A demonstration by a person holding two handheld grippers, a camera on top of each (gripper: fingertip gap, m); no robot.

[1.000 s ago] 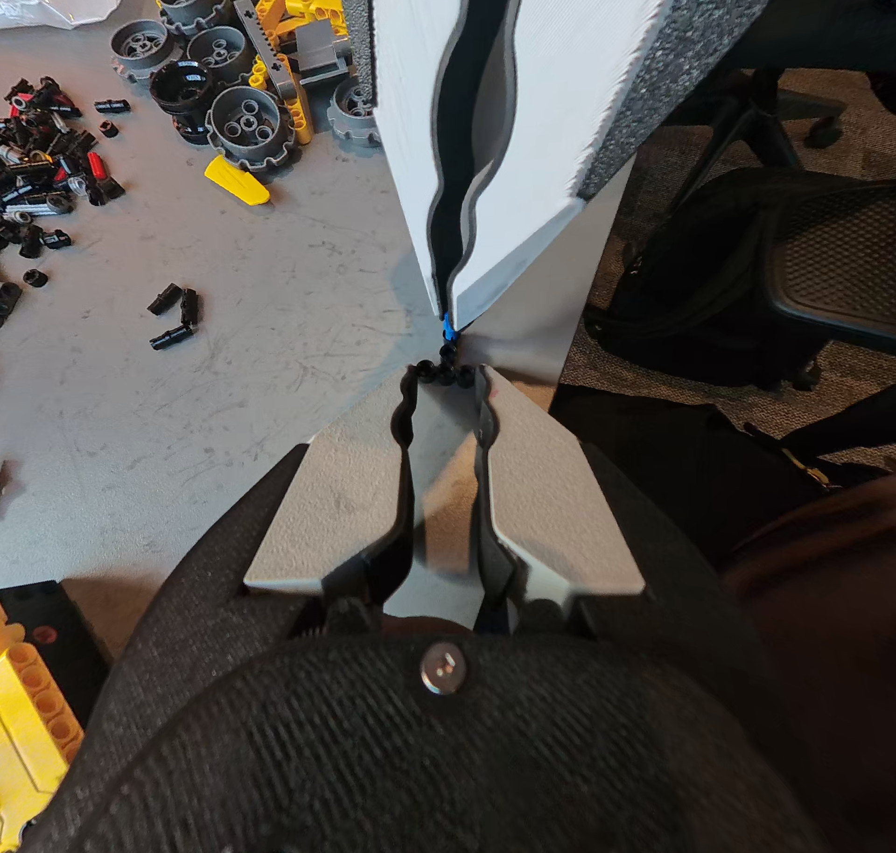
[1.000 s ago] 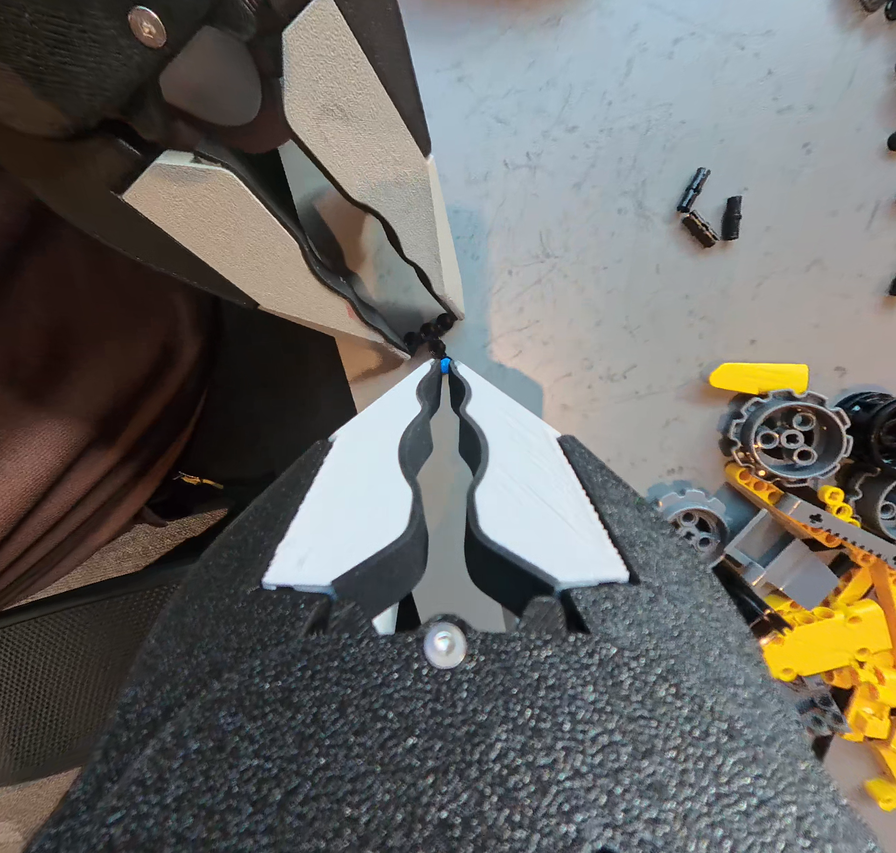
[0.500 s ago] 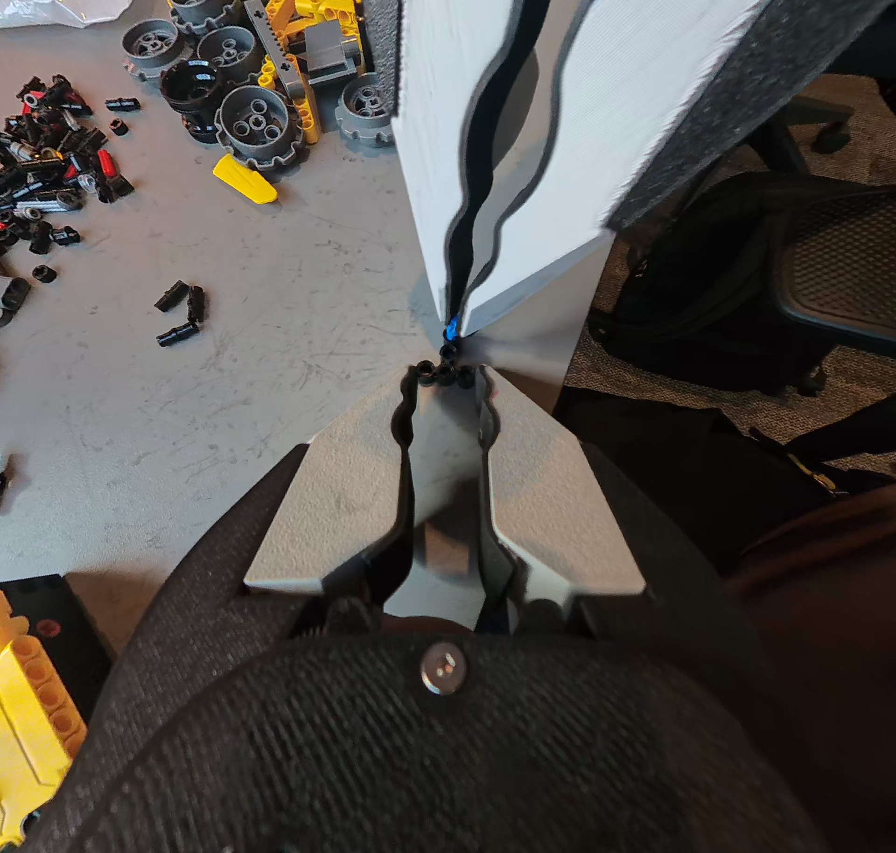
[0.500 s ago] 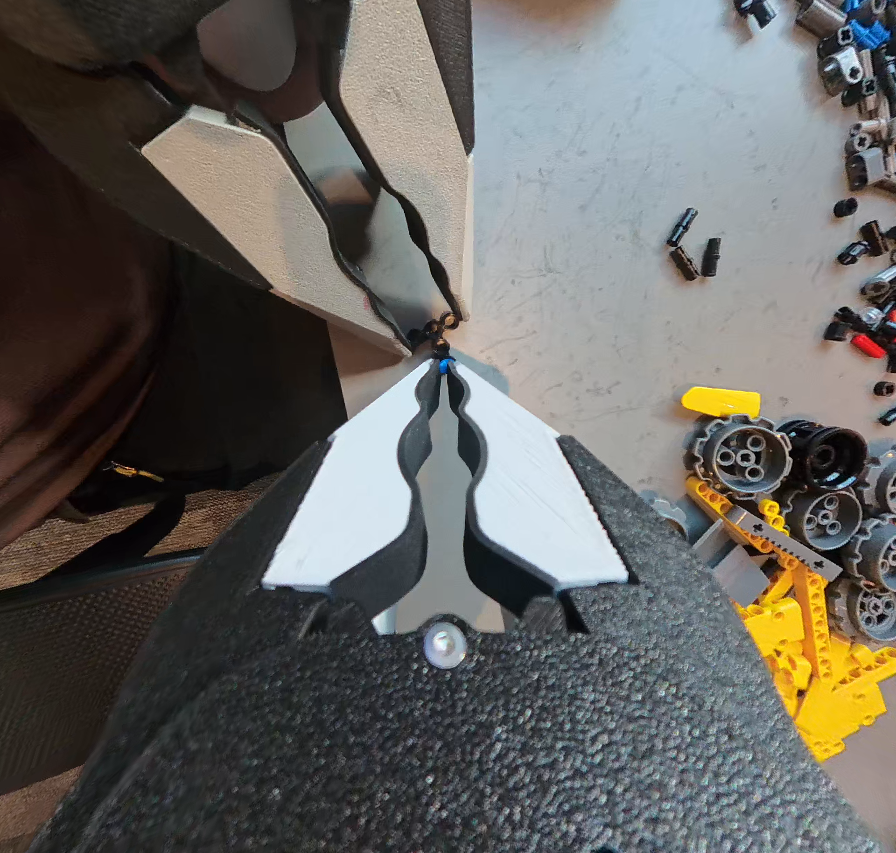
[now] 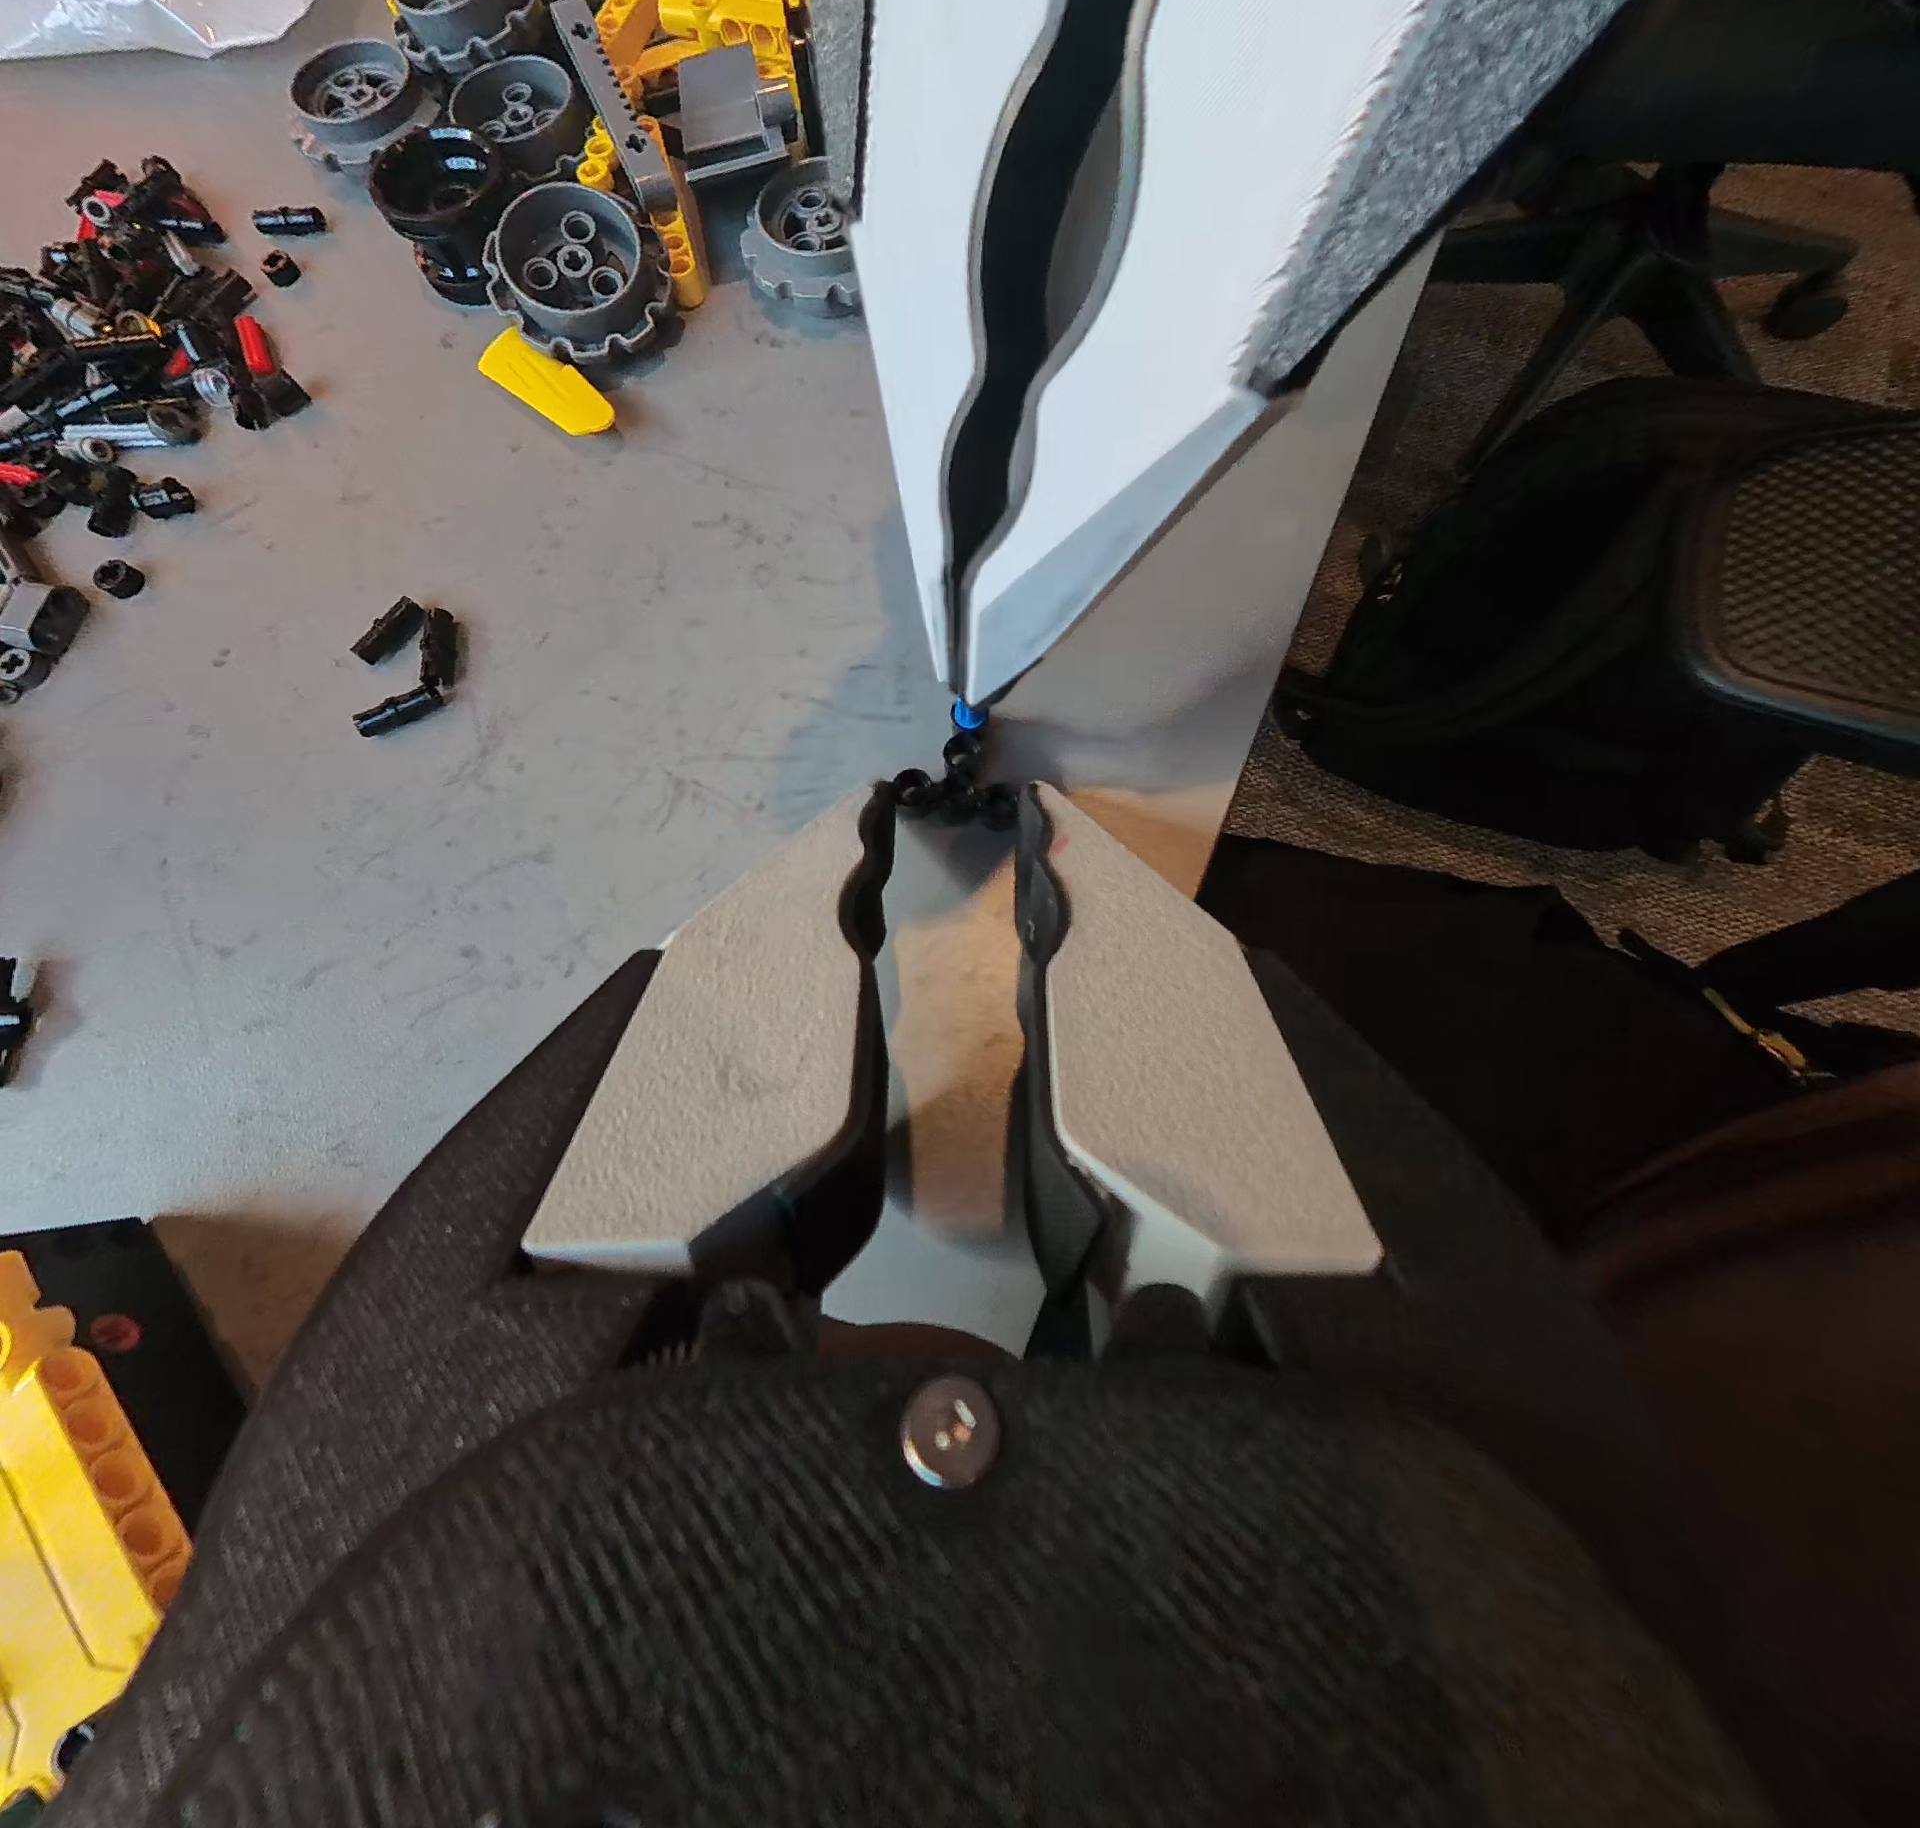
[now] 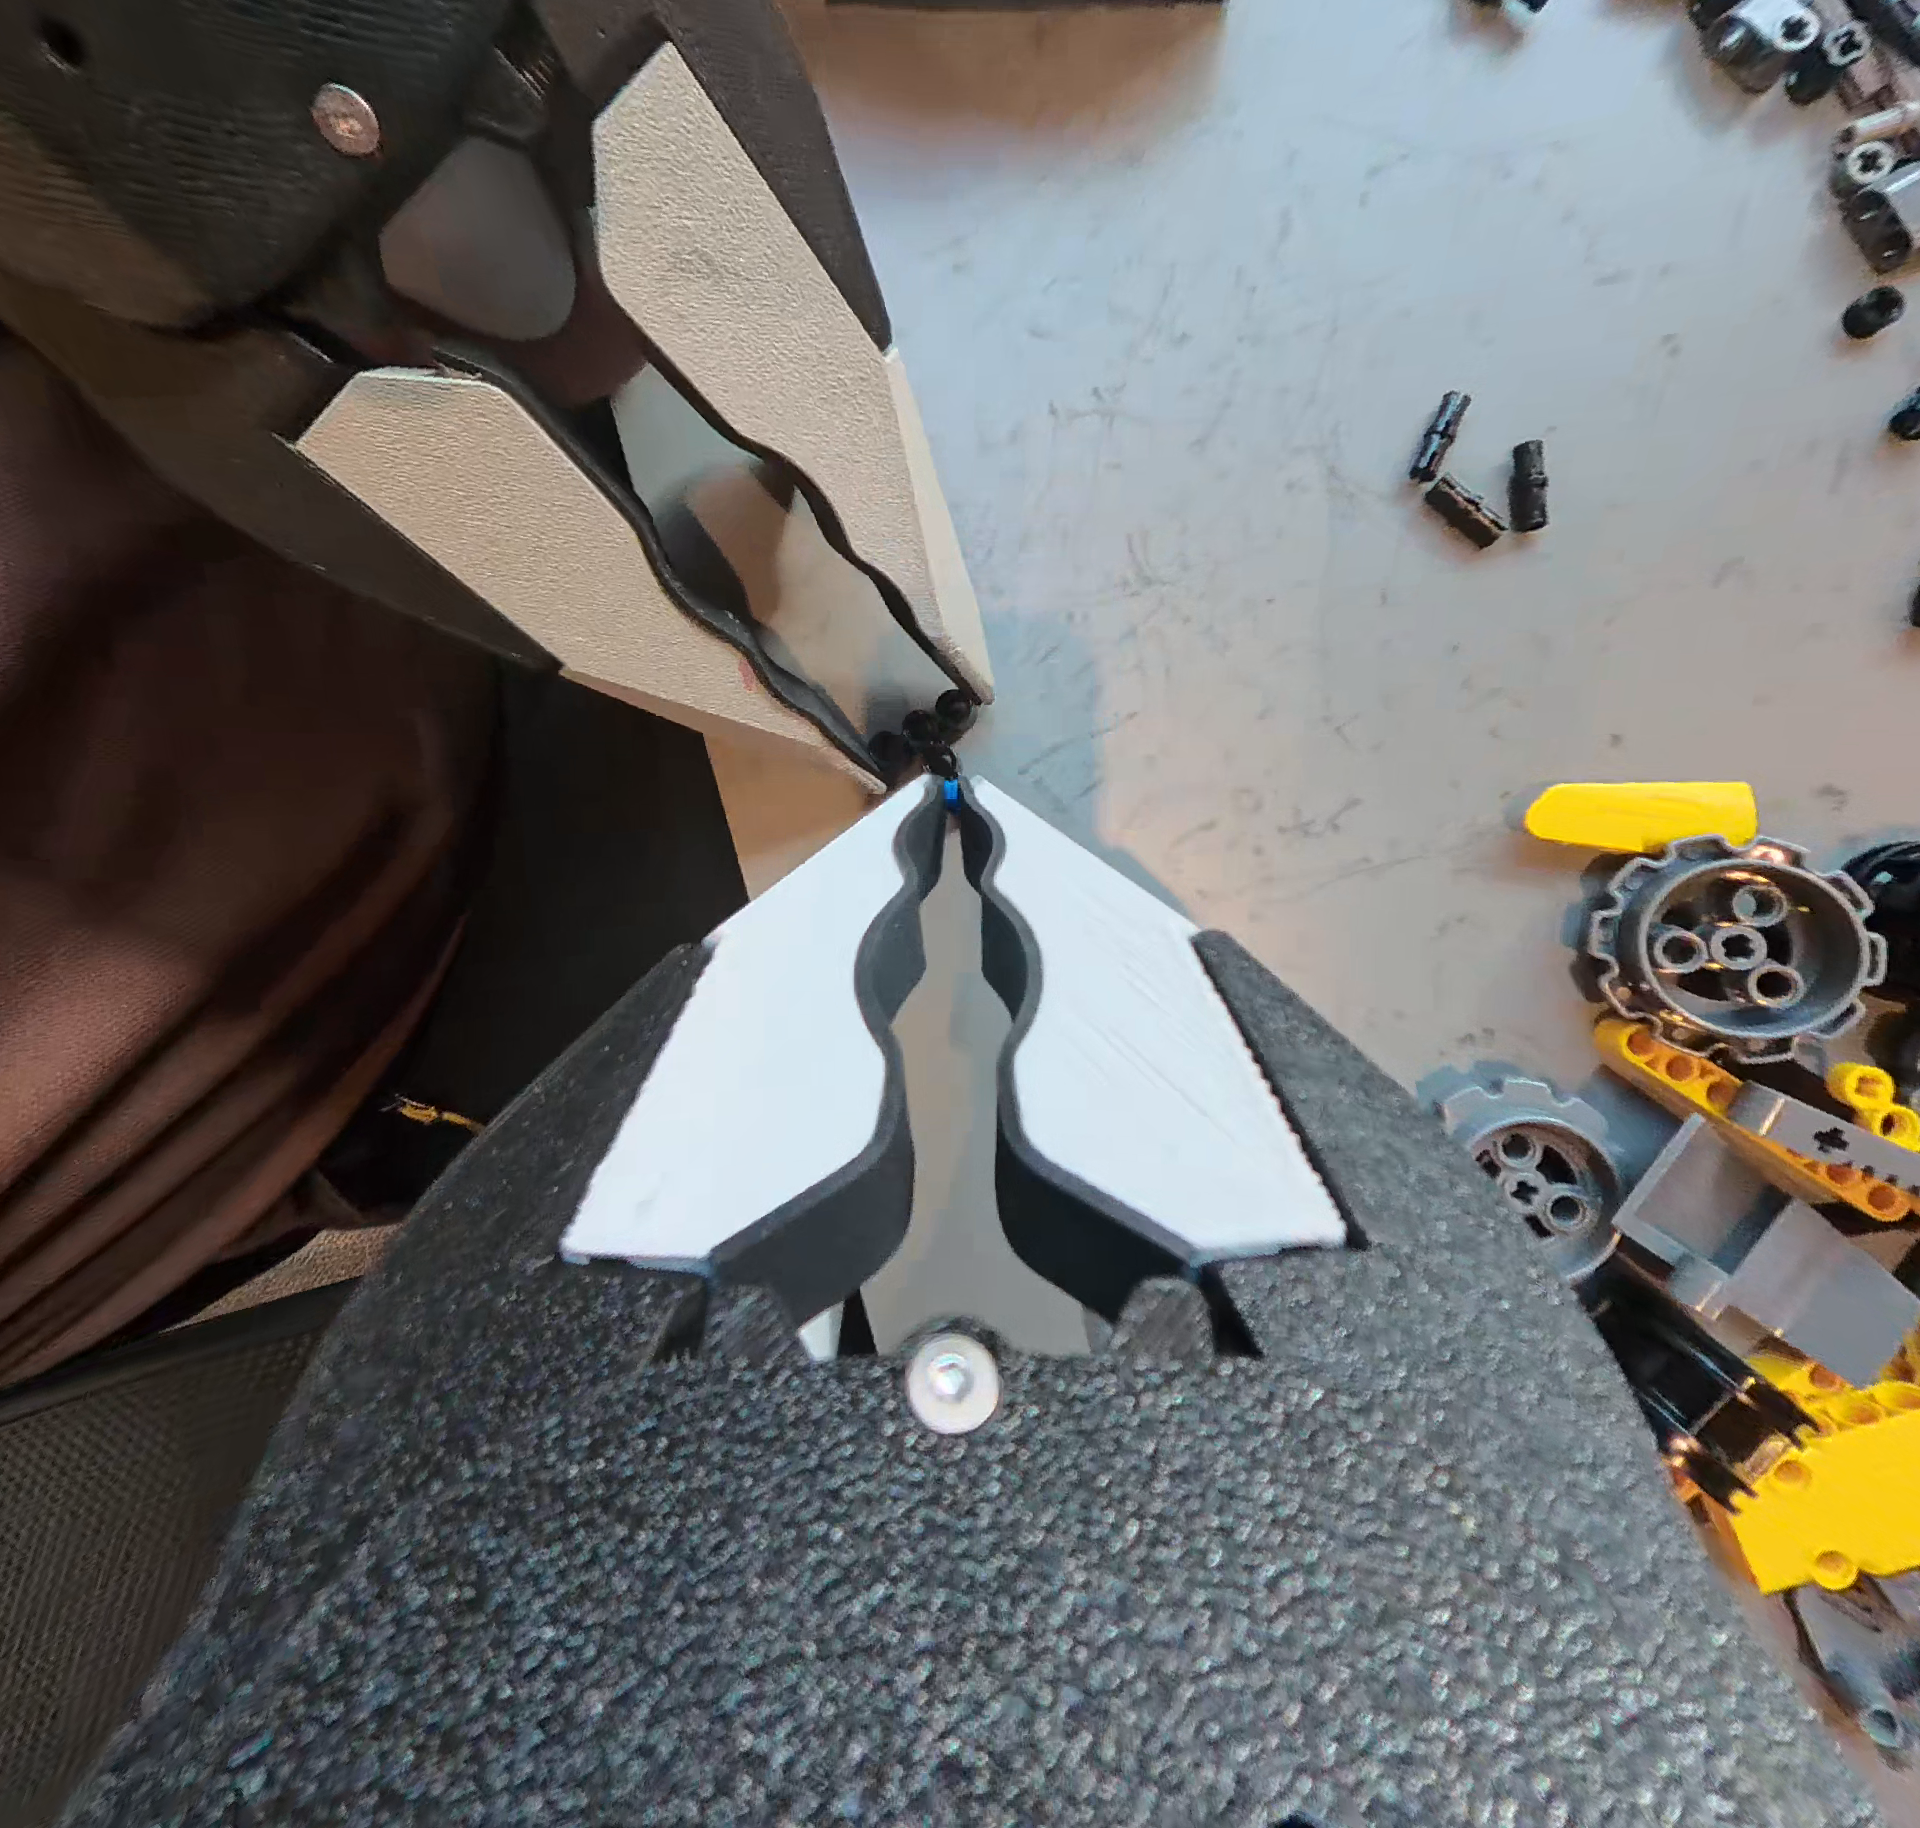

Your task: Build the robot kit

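My left gripper [image 5: 954, 799], with grey fingers, is shut on a small black T-shaped connector piece [image 5: 954, 791] at its tips. My right gripper [image 6: 950, 793], with white fingers, is shut on a small blue pin [image 6: 951, 792]. The two grippers meet tip to tip above the near edge of the grey table [image 5: 520, 843]. The blue pin [image 5: 967, 713] touches the upright arm of the black connector [image 6: 925, 734]. The right gripper comes in from the top of the left wrist view [image 5: 961, 692]. The left gripper comes in from the upper left of the right wrist view [image 6: 930, 734].
Grey toothed wheels [image 5: 577, 266] and a yellow and grey brick assembly [image 5: 686, 22] lie at the back. A yellow wedge piece [image 5: 545, 394] lies by them. Loose black pins [image 5: 410, 661] and a pile of small black and red parts [image 5: 114, 355] lie left. An office chair [image 5: 1787, 594] stands beyond the table edge.
Both grippers stay shut on their pieces, tip to tip. The right gripper has turned about the contact point, so the table parts have shifted in its view.
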